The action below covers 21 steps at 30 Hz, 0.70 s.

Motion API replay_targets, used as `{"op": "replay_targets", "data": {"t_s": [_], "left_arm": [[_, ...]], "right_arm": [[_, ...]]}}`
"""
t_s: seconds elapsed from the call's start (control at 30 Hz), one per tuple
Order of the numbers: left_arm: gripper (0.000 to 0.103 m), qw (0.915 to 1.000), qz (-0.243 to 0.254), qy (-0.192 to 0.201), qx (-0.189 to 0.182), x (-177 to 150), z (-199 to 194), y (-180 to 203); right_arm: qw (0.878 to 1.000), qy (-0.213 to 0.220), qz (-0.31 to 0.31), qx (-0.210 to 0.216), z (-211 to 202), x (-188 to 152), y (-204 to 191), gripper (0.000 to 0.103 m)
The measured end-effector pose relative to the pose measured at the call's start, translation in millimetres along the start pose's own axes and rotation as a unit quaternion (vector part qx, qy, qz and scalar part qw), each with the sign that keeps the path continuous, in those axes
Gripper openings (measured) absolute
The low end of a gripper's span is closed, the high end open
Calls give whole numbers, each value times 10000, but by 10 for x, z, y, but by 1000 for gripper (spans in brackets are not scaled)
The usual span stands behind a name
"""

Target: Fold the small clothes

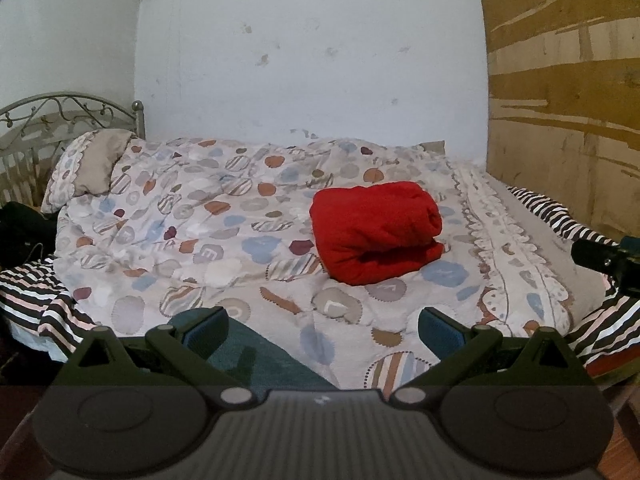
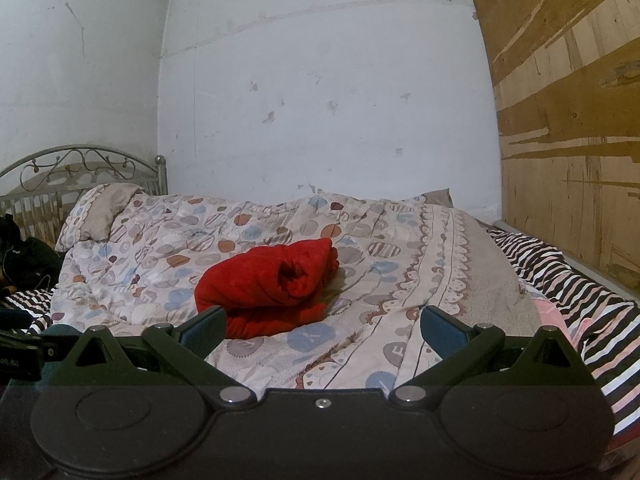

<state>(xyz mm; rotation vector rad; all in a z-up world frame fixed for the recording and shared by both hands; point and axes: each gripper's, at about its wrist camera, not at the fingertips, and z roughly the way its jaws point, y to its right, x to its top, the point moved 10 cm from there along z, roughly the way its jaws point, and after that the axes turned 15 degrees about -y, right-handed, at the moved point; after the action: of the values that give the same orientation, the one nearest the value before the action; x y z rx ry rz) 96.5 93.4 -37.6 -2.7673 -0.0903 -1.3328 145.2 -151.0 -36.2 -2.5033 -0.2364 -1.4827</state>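
A red garment (image 1: 374, 230) lies folded into a thick bundle on the patterned quilt (image 1: 208, 216), right of the bed's middle. It also shows in the right wrist view (image 2: 268, 286), just beyond my fingers. My left gripper (image 1: 322, 326) is open and empty, held near the bed's front edge, short of the bundle. A dark teal cloth (image 1: 256, 354) lies under its left finger. My right gripper (image 2: 322, 326) is open and empty, its left finger close in front of the bundle. The right gripper's body shows at the right edge of the left wrist view (image 1: 612, 260).
A pillow (image 1: 90, 168) and metal headboard (image 1: 60, 114) are at the far left. A striped sheet (image 2: 592, 304) hangs at the bed's right and left sides. A white wall (image 1: 312, 52) stands behind, a wooden panel (image 1: 568, 92) on the right. Dark items (image 2: 28, 256) lie far left.
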Motion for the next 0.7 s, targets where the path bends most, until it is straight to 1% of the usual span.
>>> {"op": "replay_targets", "data": {"t_s": [0.7], "left_arm": [[103,10000,-49,-86,-2,-41,16,-57]], "right_arm": [[10000,-6,0,-3,6,14,15,103]]}}
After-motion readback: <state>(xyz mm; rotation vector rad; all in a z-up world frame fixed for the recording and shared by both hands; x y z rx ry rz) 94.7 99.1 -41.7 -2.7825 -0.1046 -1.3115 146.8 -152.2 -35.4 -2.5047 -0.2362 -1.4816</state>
